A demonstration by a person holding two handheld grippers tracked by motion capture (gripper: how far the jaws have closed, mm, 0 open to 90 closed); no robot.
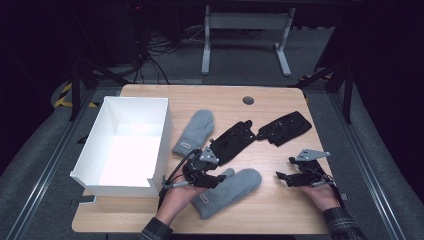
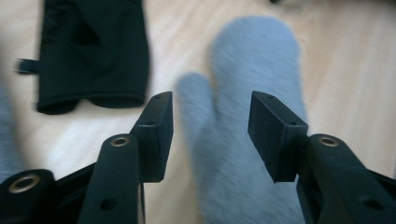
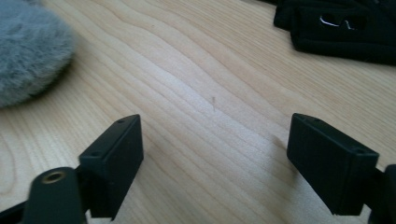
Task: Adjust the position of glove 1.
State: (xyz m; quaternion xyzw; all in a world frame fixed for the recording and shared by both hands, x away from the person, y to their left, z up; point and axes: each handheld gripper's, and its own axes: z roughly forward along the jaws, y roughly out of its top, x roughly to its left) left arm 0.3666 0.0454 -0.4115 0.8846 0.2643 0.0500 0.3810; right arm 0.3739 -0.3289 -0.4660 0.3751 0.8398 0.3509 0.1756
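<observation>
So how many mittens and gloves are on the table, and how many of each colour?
Grey mittens: 2, one near the box, one by the left hand
Black gloves: 2, one in the middle, one further right
White box: 1
Total: 5

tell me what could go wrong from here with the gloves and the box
The left gripper hangs open over the near grey mitten; closing on loose fleece alone, the mitten may slip out. The black glove lies close beside it and could be dragged along. Carried to the white box, a dangling mitten might catch on its wall.
</observation>
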